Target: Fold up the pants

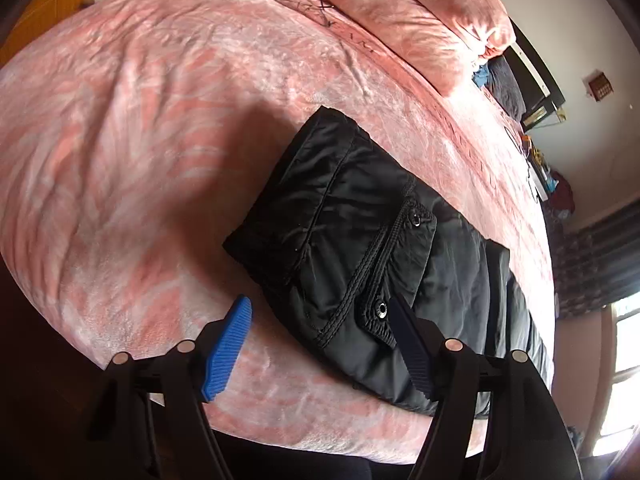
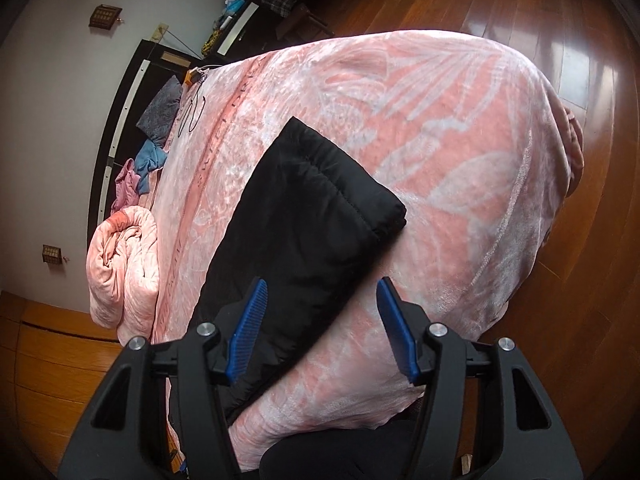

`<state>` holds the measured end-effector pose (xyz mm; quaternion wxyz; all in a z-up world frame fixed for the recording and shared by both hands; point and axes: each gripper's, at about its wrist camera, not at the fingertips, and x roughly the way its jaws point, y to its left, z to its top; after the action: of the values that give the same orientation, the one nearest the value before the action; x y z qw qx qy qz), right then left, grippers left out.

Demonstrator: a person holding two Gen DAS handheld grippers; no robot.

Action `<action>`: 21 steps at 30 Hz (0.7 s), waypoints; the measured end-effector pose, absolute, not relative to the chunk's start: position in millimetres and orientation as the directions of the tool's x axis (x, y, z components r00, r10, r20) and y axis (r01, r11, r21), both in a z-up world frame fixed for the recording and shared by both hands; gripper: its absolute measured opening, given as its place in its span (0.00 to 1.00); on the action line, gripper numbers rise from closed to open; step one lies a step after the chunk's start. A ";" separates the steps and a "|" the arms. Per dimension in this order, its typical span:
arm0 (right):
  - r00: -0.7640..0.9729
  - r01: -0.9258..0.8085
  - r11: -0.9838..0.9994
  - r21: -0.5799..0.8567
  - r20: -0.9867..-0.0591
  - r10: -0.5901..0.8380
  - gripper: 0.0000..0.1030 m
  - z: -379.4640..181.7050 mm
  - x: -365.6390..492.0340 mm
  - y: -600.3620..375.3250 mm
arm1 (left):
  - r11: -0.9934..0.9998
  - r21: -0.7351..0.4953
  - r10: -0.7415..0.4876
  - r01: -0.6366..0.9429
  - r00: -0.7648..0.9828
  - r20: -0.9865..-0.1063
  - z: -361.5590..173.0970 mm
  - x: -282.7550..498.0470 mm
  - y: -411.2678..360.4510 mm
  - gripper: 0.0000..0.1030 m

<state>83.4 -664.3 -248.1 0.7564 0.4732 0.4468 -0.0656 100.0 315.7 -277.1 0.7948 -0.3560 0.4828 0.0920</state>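
Both grippers stand with their jaws apart and nothing between the pads. The left gripper [image 1: 320,344] hangs tilted downward over the near edge of the bed [image 1: 120,160], one blue pad over bare blanket at about 8 o'clock in its view, the other pad over the snap-buttoned waist end of the pants [image 1: 352,248]. The right gripper [image 2: 324,328] also points downward, one pad over the black fabric at 7 o'clock in its view, the other over the pink blanket at 5 o'clock, neither pressing on cloth. The pants lie on the bed as a long dark strip, seemingly with the legs already laid together; the waist end sits in front of the left gripper, and the quilted hem end reaches toward 12 o'clock in the right wrist view. The step in hand looks like a regrasp between folds. Next, each gripper would likely need to drop to an edge of the strip, close on all the layers there, and carry one end over the other. A rolled pink quilt [image 2: 120,264] lies off at 9 o'clock, well apart.
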 end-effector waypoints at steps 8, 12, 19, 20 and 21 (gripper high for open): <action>0.557 0.553 0.542 0.633 -0.765 0.324 0.56 -262.2 104.9 -667.9 | 0.694 -0.465 -0.219 -0.550 0.454 -0.864 -292.5 117.4 317.9 0.47; 0.551 0.541 0.561 0.626 -0.768 0.325 0.56 -258.0 115.9 -662.2 | 0.722 -0.400 -0.145 -0.564 0.442 -0.885 -288.6 129.5 318.2 0.16; 0.542 0.500 0.586 0.638 -0.758 0.362 0.56 -249.4 135.1 -649.4 | 0.692 -0.387 -0.106 -0.610 0.444 -0.890 -290.4 149.1 335.2 0.13; 0.538 0.499 0.593 0.632 -0.762 0.359 0.56 -248.8 136.1 -648.3 | 0.691 -0.384 -0.105 -0.612 0.441 -0.891 -291.4 148.6 335.5 0.13; 0.541 0.497 0.591 0.635 -0.760 0.361 0.56 -249.0 135.8 -649.0 | 0.700 -0.374 -0.099 -0.609 0.437 -0.894 -291.6 148.3 334.0 0.14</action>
<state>135.8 -649.0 -249.0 0.7536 0.4500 0.4770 -0.0453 148.3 334.0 -291.6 0.7717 -0.3506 0.5043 0.1652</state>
